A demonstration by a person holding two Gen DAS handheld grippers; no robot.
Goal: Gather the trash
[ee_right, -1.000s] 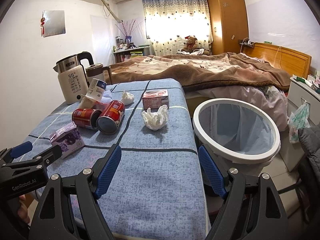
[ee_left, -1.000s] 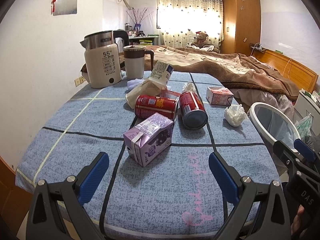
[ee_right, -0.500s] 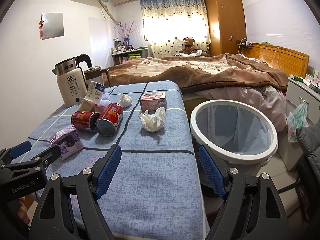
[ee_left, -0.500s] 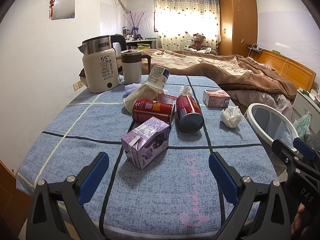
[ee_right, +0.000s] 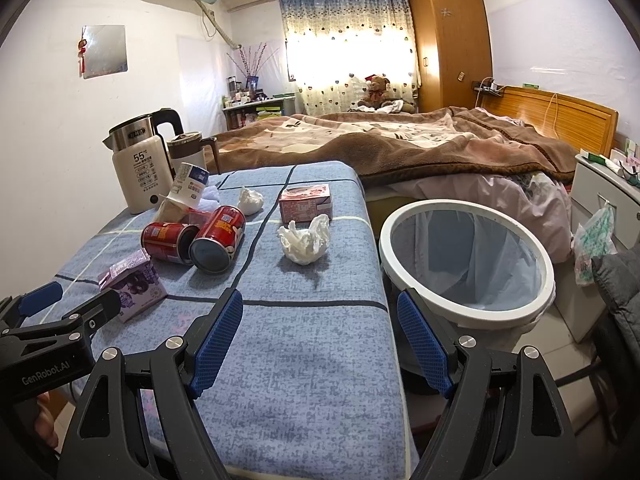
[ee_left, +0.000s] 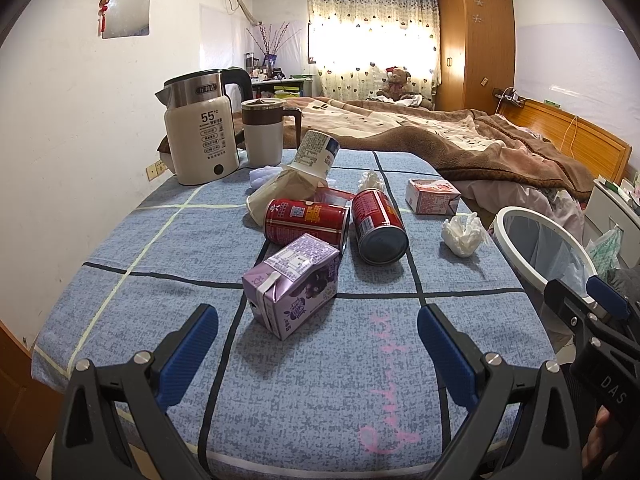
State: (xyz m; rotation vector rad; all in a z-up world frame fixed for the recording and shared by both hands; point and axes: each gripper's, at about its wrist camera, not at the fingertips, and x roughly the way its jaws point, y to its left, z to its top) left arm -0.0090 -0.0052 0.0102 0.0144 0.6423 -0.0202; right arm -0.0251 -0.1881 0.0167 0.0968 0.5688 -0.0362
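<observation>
Left wrist view: the left hand-held gripper (ee_left: 318,338) is spread wide and empty over the counter (ee_left: 120,304), where I count two red cans (ee_left: 306,220), one purple carton (ee_left: 294,284), one pink carton (ee_left: 432,196), two tissue wads (ee_left: 462,234) and one tipped cup (ee_left: 316,156). Right wrist view: the right hand-held gripper (ee_right: 320,338) is wide open too, holding nothing, and the one bin (ee_right: 466,308) just beside the counter only has its bag liner in it, as far as I can see.
</observation>
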